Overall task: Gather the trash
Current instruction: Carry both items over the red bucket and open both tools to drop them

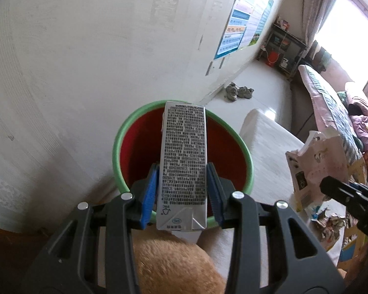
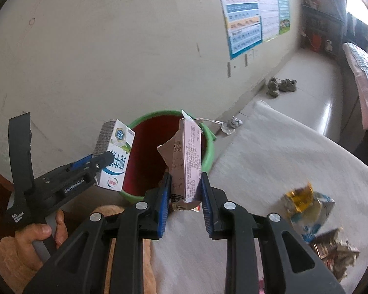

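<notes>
The left tool [image 1: 182, 183] is clamped on a milk carton [image 1: 182, 164] whose long axis points forward, over the mouth of the green-rimmed bin [image 1: 125, 125]. The right tool [image 2: 185, 191] pinches a crumpled pink carton [image 2: 187, 161], which hangs nearer the bin's right rim. In my judgement the left one is better placed to drop first. More wrappers [image 2: 309, 210] lie on the white worktop [image 2: 269, 147].

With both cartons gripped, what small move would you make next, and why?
Probably open the left tongs: their white milk carton already hangs over the green-rimmed red bin, while the right tongs' pink crumpled carton looks nearer its rim.
</notes>
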{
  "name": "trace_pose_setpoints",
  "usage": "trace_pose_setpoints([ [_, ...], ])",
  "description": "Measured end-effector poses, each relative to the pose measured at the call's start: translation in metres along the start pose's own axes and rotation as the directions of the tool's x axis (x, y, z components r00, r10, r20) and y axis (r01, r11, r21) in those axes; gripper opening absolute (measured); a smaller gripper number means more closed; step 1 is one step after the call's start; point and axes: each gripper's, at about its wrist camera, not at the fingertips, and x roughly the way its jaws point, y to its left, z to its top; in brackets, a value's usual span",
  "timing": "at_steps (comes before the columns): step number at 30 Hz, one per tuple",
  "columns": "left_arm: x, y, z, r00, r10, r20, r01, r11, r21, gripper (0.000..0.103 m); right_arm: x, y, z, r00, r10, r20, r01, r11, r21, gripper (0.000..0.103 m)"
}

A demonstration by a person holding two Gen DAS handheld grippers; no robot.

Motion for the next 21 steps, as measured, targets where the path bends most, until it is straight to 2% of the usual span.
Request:
trace_pose_setpoints([
  [11,0.019,0.009,0.017,1.000,0.018,-0.007,-0.018,1.000,-0.004,0.037,0.029,0.015,0.025,1.000,0.011,-0.027,-0.012,1.000,-0.019,0.024],
  [21,0.029,0.009,0.021,0.999,0.025,-0.021,-0.025,1.000,-0.001,0.037,0.046,0.012,0.027,0.998,0.013,-0.057,-0.013,1.000,-0.002,0.024],
])
